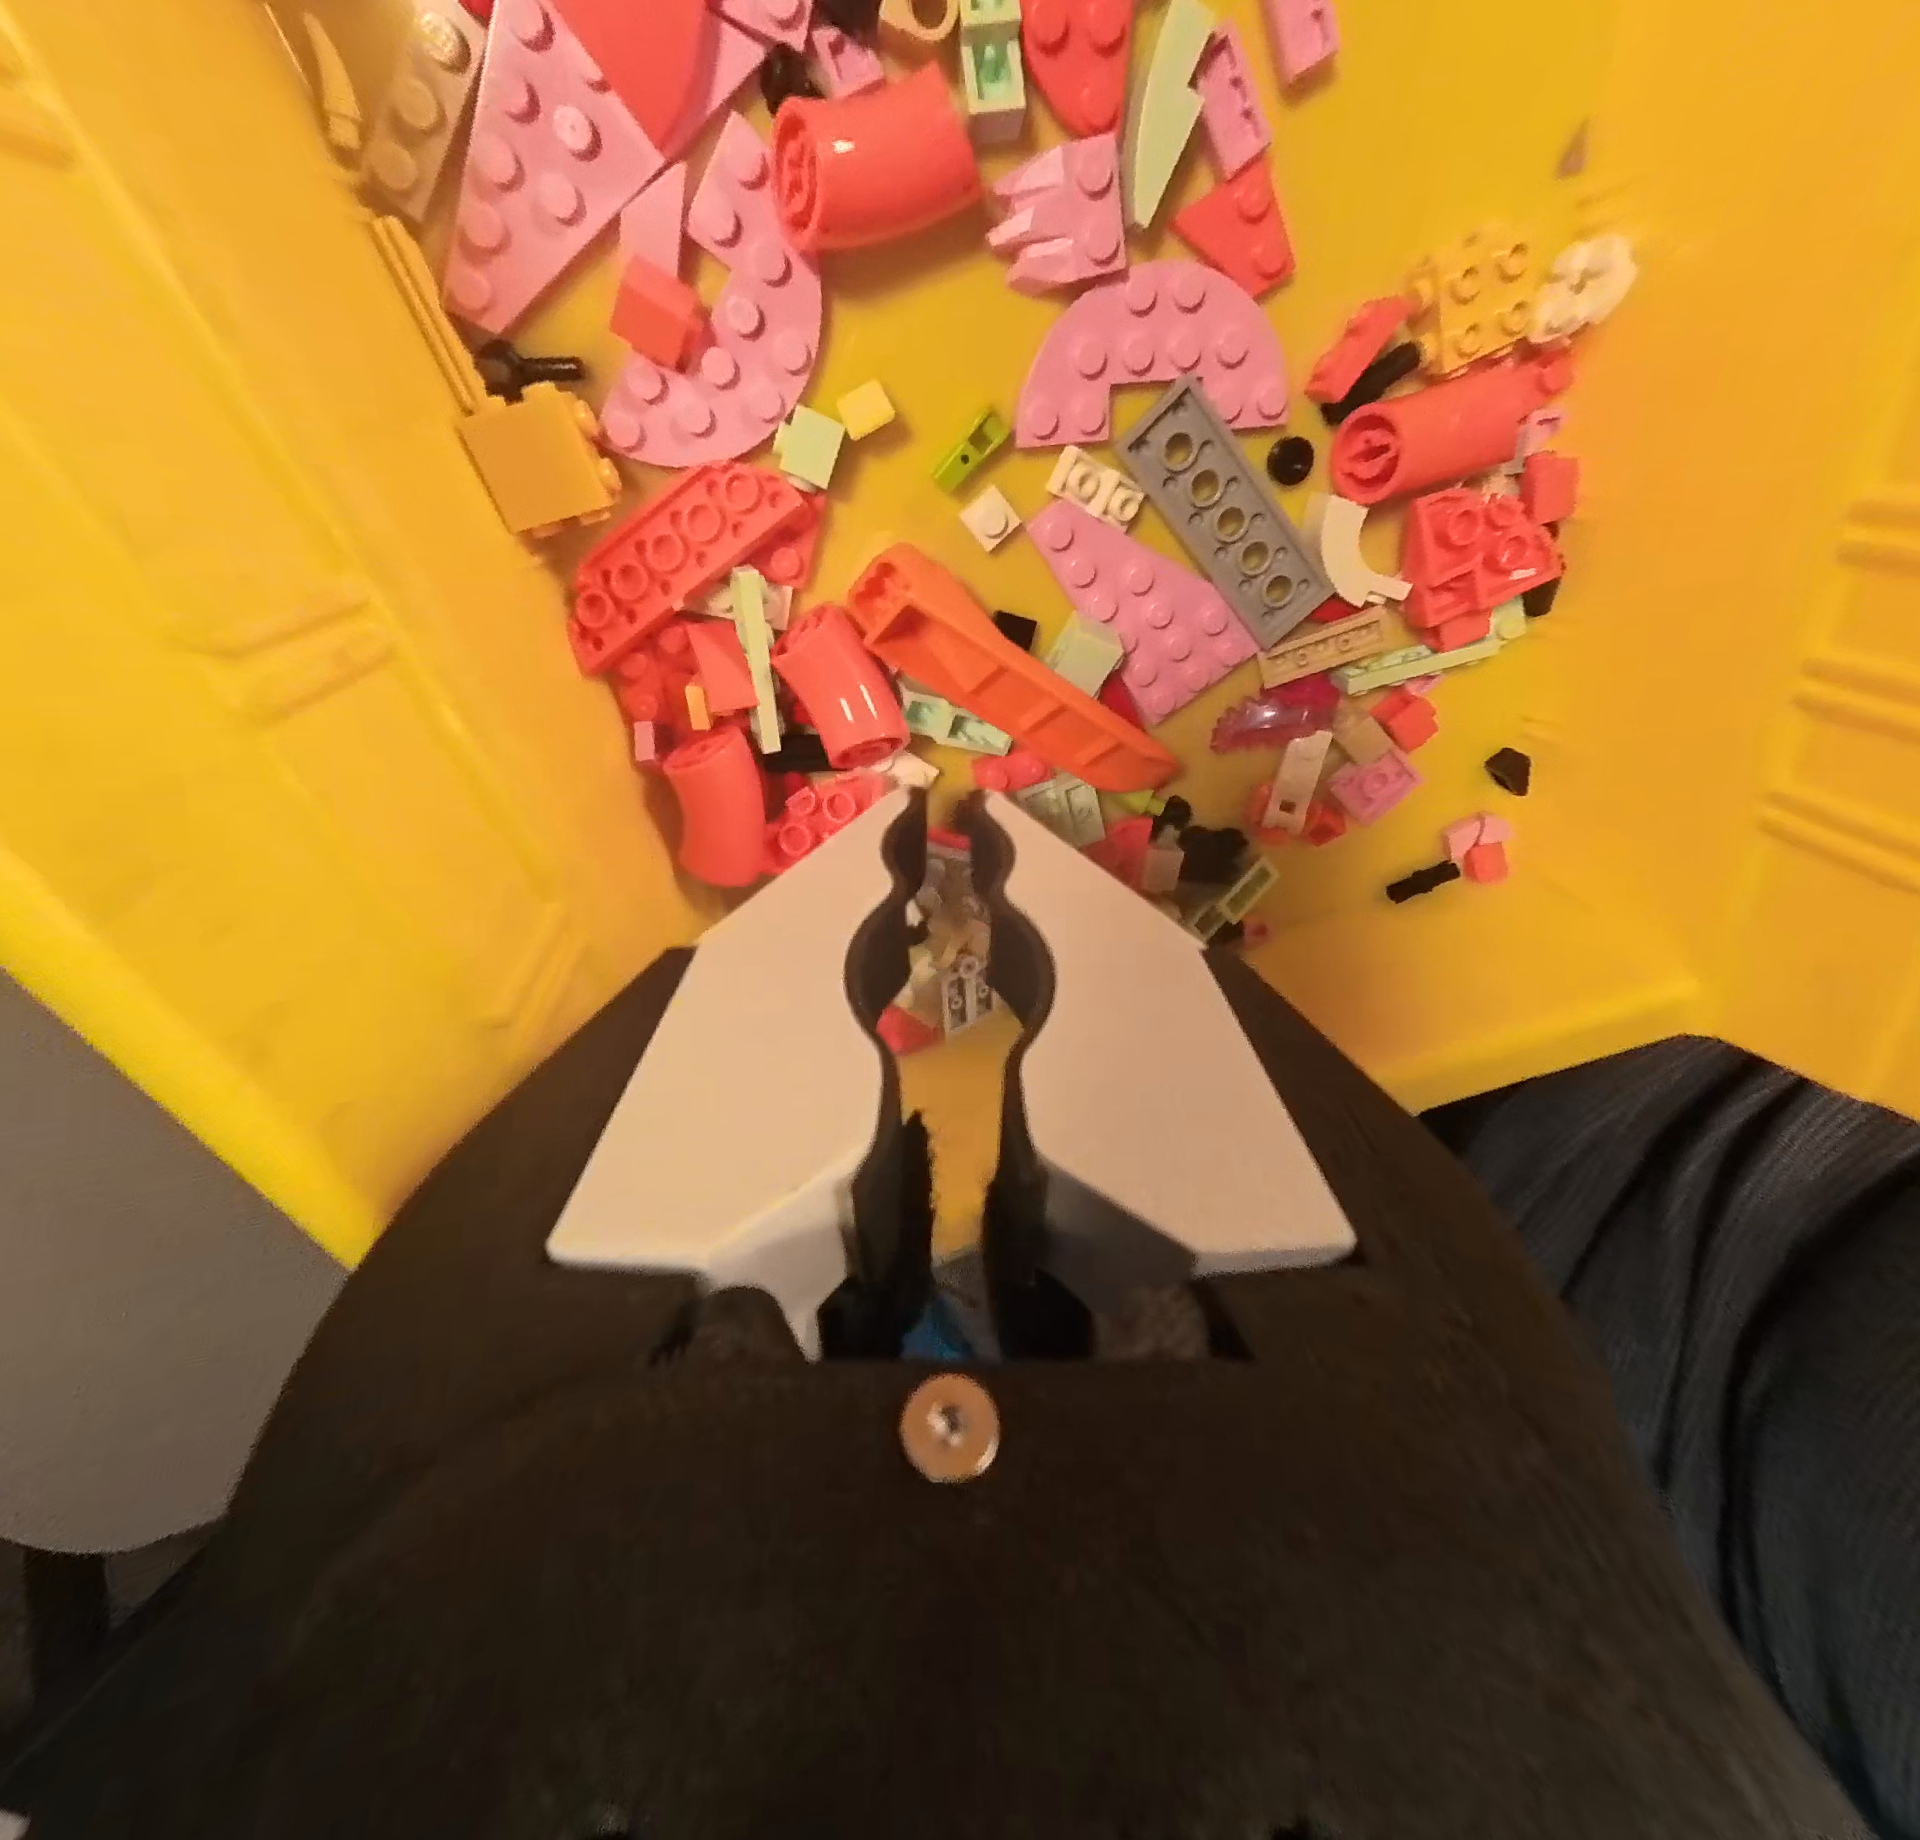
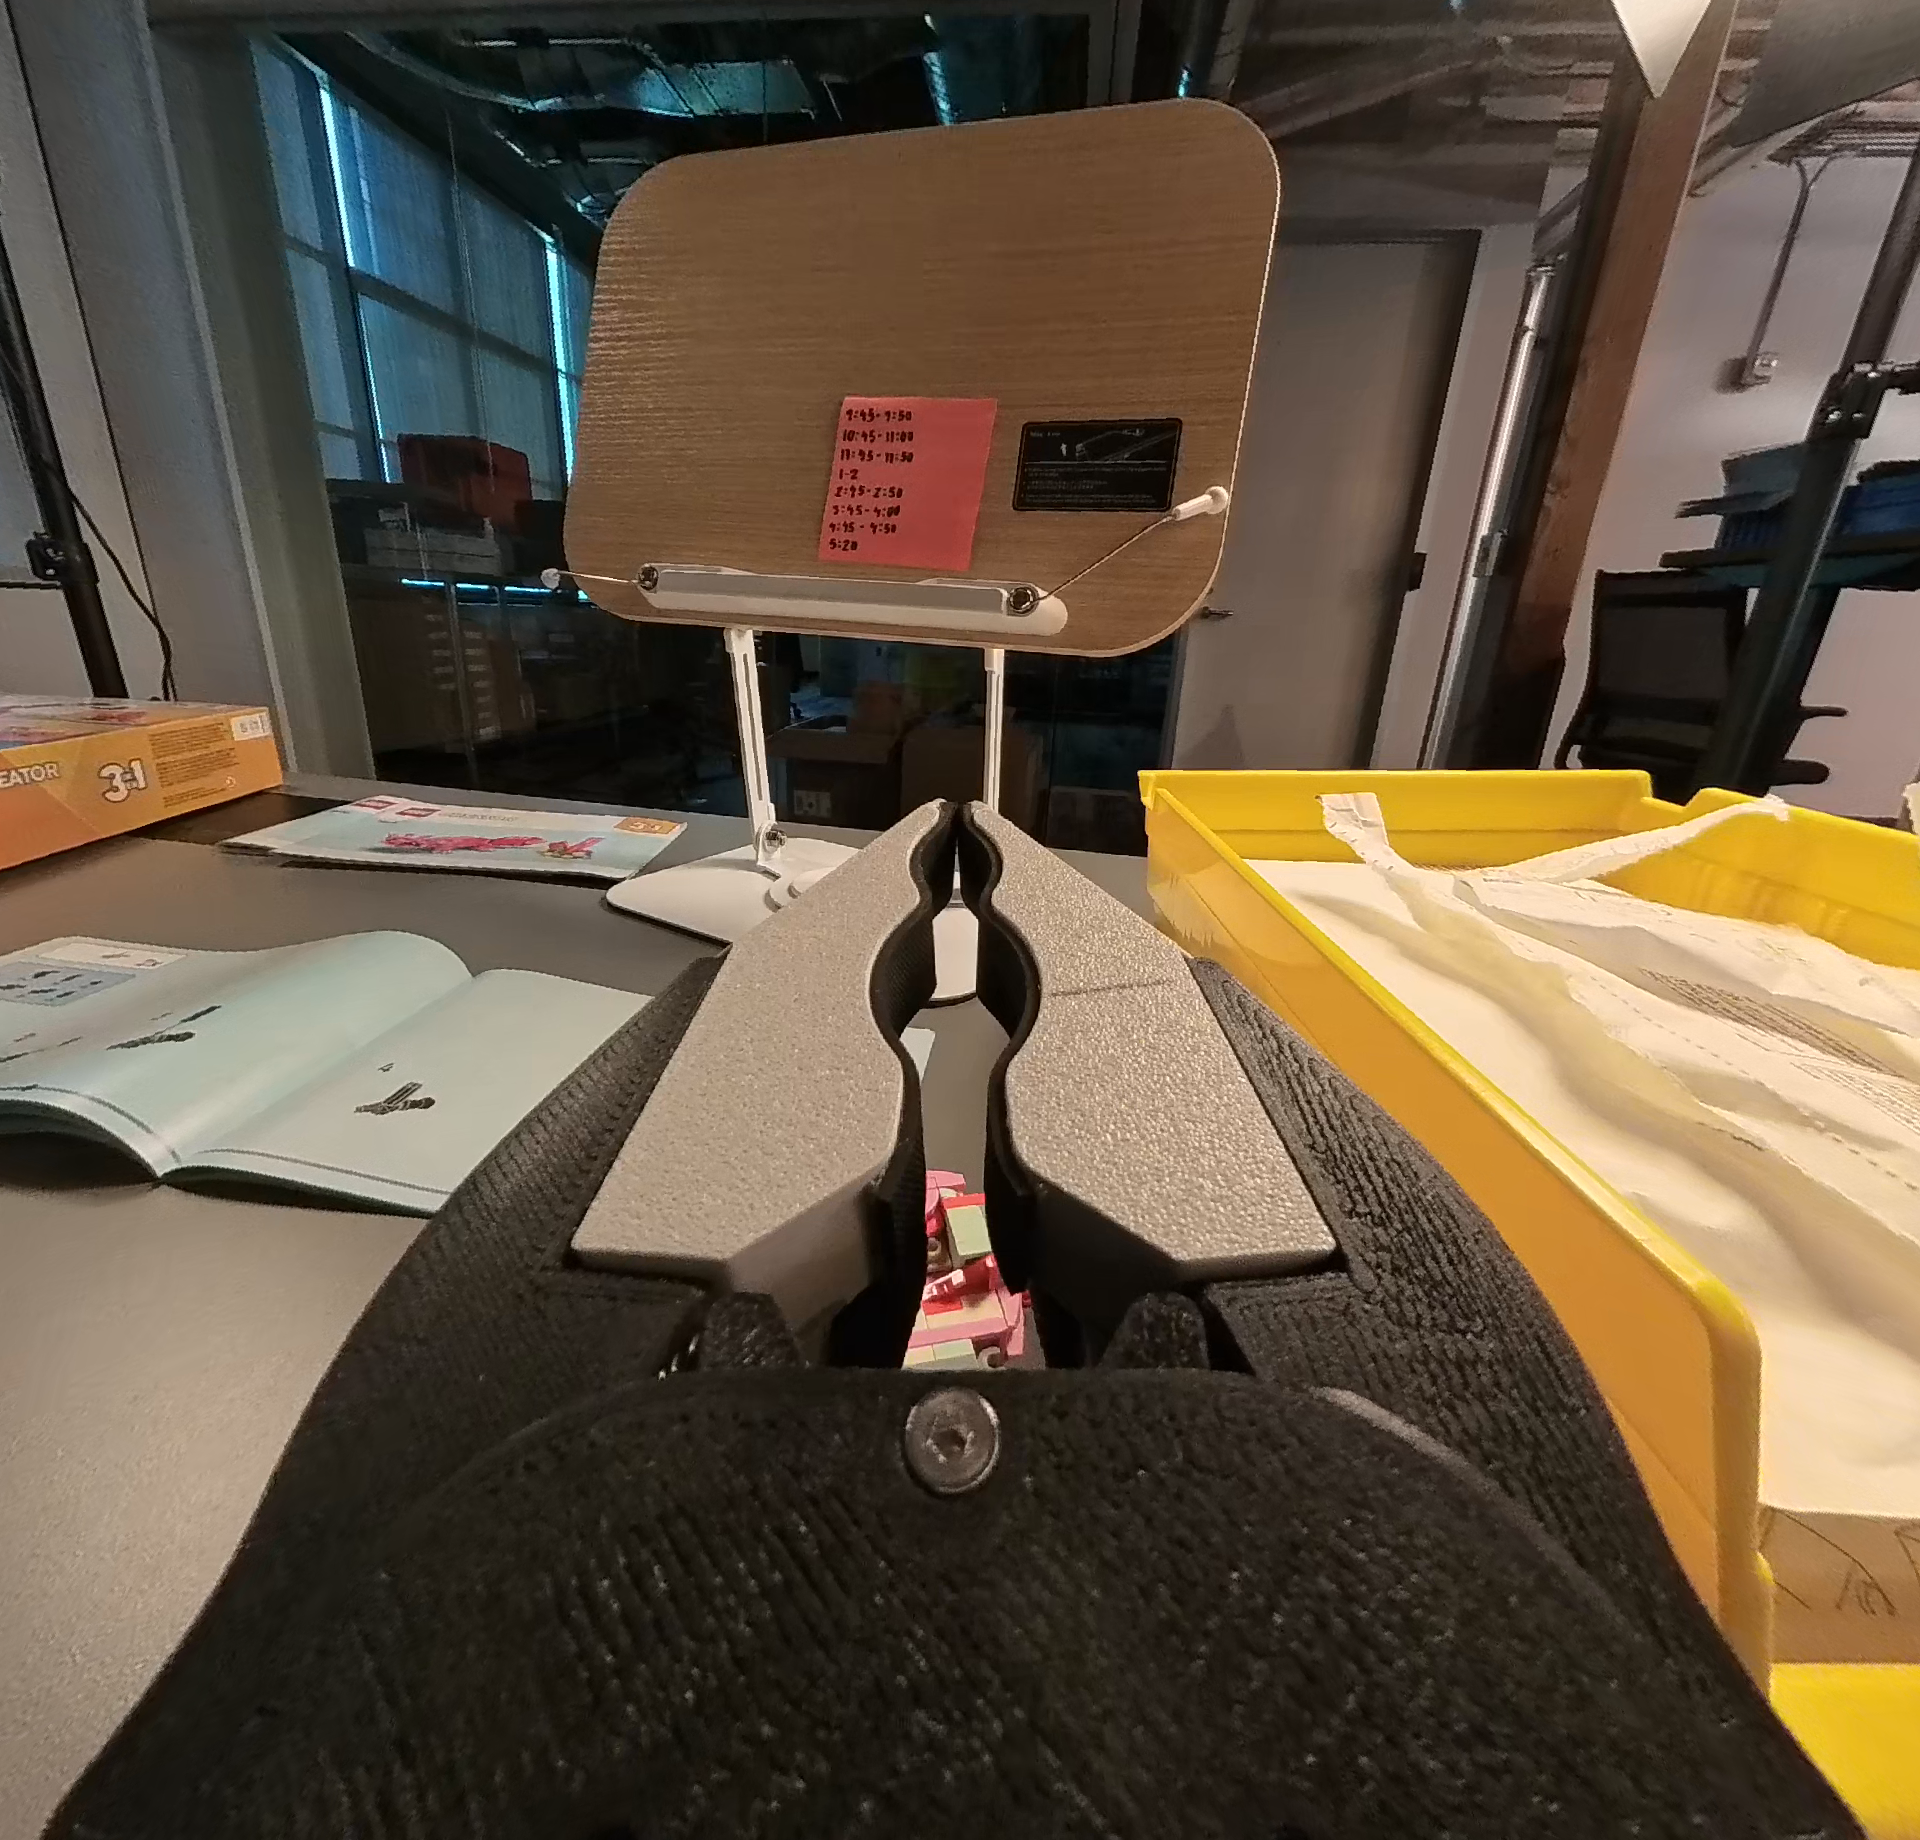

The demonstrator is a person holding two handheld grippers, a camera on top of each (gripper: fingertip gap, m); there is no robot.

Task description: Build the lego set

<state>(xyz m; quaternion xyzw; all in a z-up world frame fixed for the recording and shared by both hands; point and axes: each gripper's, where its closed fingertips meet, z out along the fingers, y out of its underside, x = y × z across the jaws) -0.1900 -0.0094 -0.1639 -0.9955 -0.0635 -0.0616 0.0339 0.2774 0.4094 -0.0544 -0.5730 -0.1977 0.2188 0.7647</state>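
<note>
My left gripper [image 1: 940, 803] points down into a yellow bin [image 1: 260, 647], with its tips in a heap of loose toy bricks. The jaws are almost together; a narrow slit of bin floor shows between the tips. A small coral piece [image 1: 945, 840] shows in the slit just behind the tips; I cannot tell whether the pads touch it. A coral cylinder [image 1: 836, 694] and a long orange piece [image 1: 997, 678] lie just beyond the tips. My right gripper [image 2: 958, 814] is shut with nothing between its tips, above a dark table [image 2: 208, 1375]. A small pink brick build [image 2: 961, 1281] shows beneath its jaws.
Pink, coral, mint and grey bricks [image 1: 1226, 502] cover the bin floor. A wooden book stand [image 2: 914, 356] with a pink note stands ahead of the right gripper. A yellow bin [image 2: 1403, 1063] with white paper bags [image 2: 1662, 1011] is at right. Booklets [image 2: 291, 1052] and a box [image 2: 114, 772] lie at left. One gripper's finger ends stand about 65 cm off the other's.
</note>
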